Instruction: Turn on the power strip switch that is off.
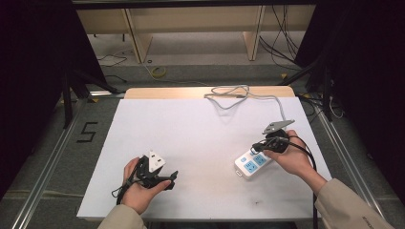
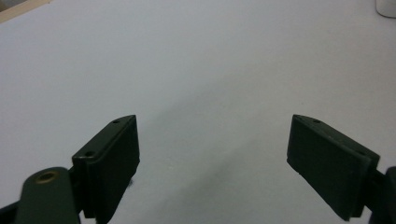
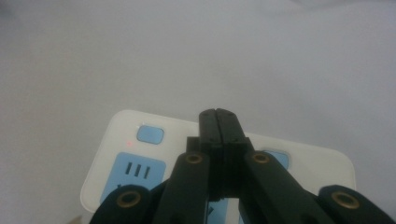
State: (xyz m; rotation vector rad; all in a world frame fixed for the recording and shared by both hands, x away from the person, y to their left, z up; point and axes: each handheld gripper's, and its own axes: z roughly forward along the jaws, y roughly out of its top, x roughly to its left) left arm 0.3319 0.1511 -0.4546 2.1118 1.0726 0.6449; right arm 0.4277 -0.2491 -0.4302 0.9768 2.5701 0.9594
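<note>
strip [image 1: 250, 164] on table [image 1: 191, 133], near right | right gripper [image 1: 258, 147] over strip, perhaps touching | left gripper [image 1: 169, 180] near left, well apart | cable [image 1: 239, 95] at far edge

Worktop [image 1: 191, 138]: white surface, pale wooden edge at 12 o'clock. Lying on it: one white power strip [image 1: 249, 165] with blue sockets at 4 o'clock; its grey cable [image 1: 234, 95] loops near 12 o'clock.

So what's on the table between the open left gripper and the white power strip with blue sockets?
Nothing: the high view shows bare white tabletop between left gripper and power strip.
</note>
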